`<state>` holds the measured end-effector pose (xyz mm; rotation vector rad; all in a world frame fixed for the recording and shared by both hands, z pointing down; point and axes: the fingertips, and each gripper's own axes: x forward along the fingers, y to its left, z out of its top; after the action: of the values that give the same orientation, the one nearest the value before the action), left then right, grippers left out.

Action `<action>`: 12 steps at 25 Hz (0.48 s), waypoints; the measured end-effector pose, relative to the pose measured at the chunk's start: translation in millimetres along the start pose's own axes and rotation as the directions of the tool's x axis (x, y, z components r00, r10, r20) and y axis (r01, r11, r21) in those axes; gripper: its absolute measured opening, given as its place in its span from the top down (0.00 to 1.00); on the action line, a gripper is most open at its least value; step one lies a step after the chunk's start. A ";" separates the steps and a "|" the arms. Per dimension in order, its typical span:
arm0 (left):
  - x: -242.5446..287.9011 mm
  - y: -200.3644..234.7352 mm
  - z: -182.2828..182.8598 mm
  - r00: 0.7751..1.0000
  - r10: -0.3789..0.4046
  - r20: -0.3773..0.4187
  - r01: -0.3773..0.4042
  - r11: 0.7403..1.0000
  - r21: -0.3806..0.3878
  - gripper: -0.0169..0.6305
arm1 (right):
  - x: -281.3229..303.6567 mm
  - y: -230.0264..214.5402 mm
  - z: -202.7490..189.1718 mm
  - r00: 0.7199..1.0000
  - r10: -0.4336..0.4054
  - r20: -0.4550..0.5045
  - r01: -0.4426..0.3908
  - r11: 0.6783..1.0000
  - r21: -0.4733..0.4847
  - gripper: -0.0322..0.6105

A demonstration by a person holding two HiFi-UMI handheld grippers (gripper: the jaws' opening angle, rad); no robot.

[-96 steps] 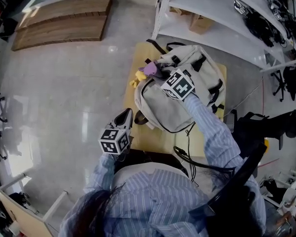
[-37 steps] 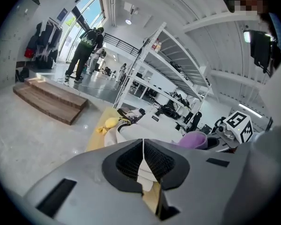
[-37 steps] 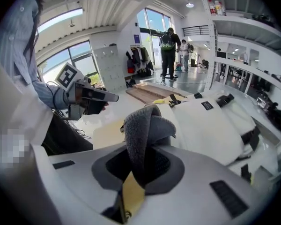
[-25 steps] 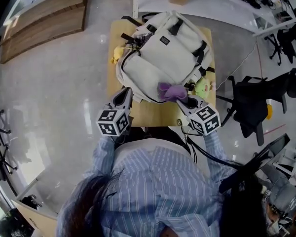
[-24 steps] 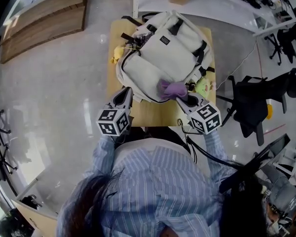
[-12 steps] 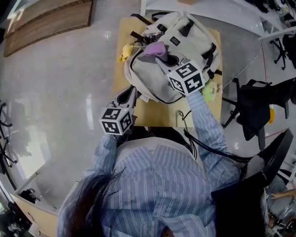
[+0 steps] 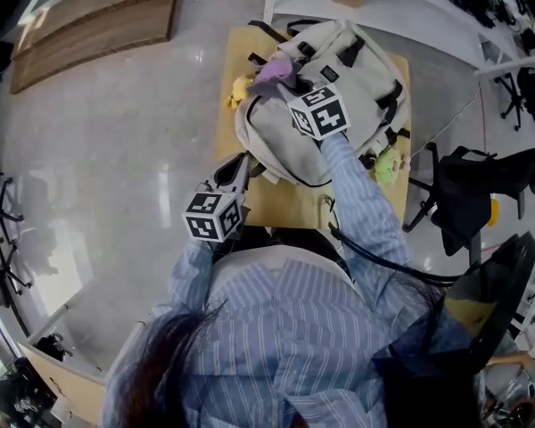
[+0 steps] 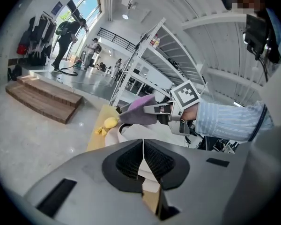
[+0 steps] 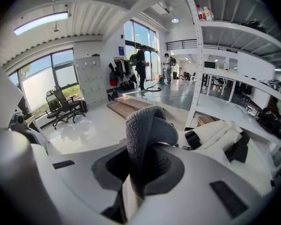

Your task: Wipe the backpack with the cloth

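Right gripper (image 9: 141,172) is clamped on the purple cloth (image 9: 147,125), which is folded between the jaws so a pad sticks out for wiping. The cloth is pressed at the upper-left edge of the cream backpack (image 7: 366,65), upper centre of head view. The backpack is laid flat on the wooden table (image 7: 281,208), front exposed. Left gripper (image 8: 143,165) is closed on nothing, held by the bag's lower-left corner, likely out of the stroke's way

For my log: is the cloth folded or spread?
Folded: the cloth doubles over itself, pinched in the right gripper.
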<state>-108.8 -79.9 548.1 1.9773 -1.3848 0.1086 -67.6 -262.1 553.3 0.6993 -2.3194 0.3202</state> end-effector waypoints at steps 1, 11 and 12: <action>0.3 0.6 0.0 1.000 -0.002 -0.003 0.002 1.000 0.001 0.96 | -5.4 -1.3 -5.5 1.000 0.000 0.001 0.000 1.000 0.010 0.89; 12.2 -18.8 -1.7 0.997 -0.064 -0.032 0.066 0.997 0.044 0.96 | -94.8 -7.0 -75.4 1.000 -0.012 -0.024 0.014 0.997 0.074 0.89; 13.6 -22.7 -2.5 0.997 -0.075 -0.035 0.076 0.996 0.049 0.96 | -104.6 -6.2 -85.7 0.999 -0.013 -0.033 0.015 0.997 0.080 0.89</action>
<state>-83.0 -85.1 544.7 2.0579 -1.2962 0.1428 47.5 -191.3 545.8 0.7436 -2.2801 0.4172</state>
